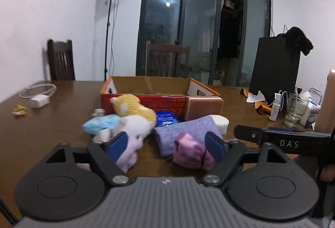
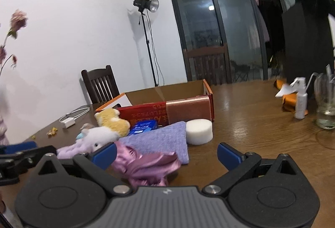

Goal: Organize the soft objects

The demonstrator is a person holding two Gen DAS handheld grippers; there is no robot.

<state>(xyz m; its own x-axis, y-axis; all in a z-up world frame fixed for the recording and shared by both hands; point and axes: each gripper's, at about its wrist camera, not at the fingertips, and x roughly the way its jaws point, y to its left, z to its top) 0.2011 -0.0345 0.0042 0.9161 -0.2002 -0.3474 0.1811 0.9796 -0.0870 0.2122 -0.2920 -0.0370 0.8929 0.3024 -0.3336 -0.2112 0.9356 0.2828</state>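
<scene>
A heap of soft things lies on the brown table in front of an open cardboard box (image 1: 144, 101) (image 2: 144, 110) with a red front. In it are a yellow plush (image 1: 132, 108) (image 2: 113, 120), a white plush (image 1: 134, 125) (image 2: 98, 136), a purple cloth (image 1: 184, 127) (image 2: 159, 140), a round white sponge (image 1: 219, 123) (image 2: 199, 130) and a blue packet (image 1: 166, 118). A pink satin pouch (image 1: 191, 153) (image 2: 146, 167) lies nearest. My left gripper (image 1: 166, 146) is open, its right pad beside the pouch, its left beside a lilac plush (image 1: 129, 152). My right gripper (image 2: 167, 154) is open above bare table, the pouch by its left finger.
To the right stand a glass (image 1: 296, 110) (image 2: 325, 102), a white spray bottle (image 1: 275, 109) (image 2: 300, 100) and a black bag (image 1: 276, 64). A white charger with cable (image 1: 38, 100) lies at the left. Dark chairs (image 1: 60, 60) and a light stand (image 1: 108, 29) are behind the table.
</scene>
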